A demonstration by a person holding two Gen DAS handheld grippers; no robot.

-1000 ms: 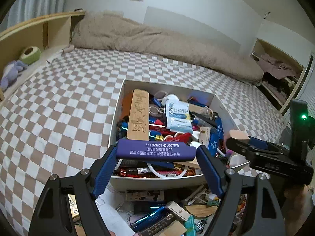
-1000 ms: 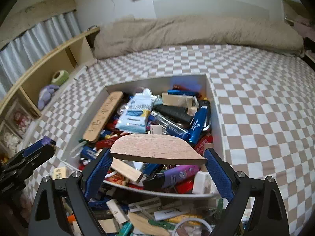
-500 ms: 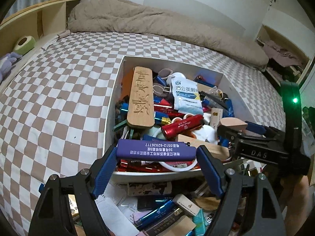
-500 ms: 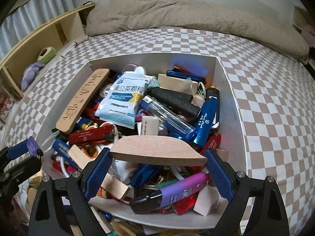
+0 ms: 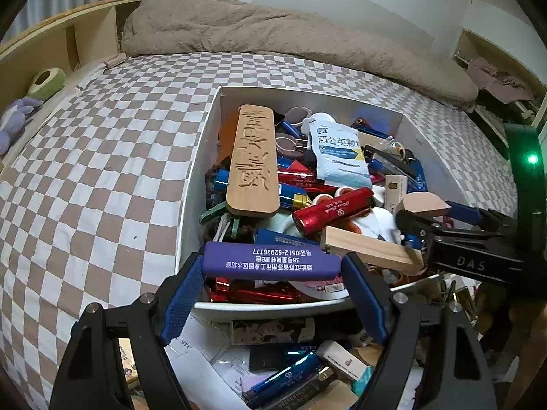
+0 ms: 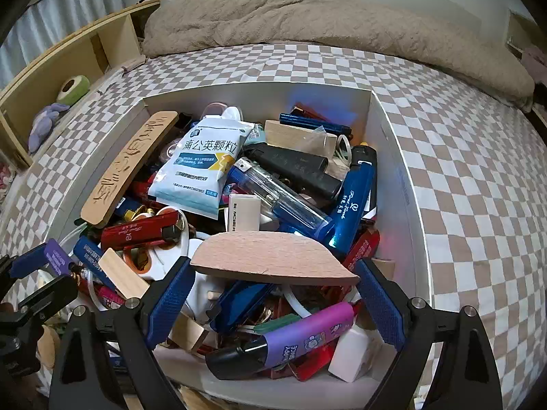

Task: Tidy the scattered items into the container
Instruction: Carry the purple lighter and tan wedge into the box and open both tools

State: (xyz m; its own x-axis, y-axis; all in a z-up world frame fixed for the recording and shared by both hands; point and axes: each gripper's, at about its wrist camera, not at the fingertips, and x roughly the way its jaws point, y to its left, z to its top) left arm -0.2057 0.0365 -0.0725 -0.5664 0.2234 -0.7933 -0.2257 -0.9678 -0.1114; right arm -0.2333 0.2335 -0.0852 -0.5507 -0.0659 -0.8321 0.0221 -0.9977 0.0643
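Left claw [image 5: 271, 263] around purple lighter [image 5: 270, 261], above box [image 5: 201, 157]

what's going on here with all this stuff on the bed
A person is tidying small items into a white cardboard box on a checkered bedsheet, using two handheld grippers. The left gripper has its jaws shut on a purple lighter with white print, held above the box's near edge. The right gripper holds a flat half-moon wooden piece over the already crowded box. More loose items lie outside, in front of the box. Neither item has been released yet.
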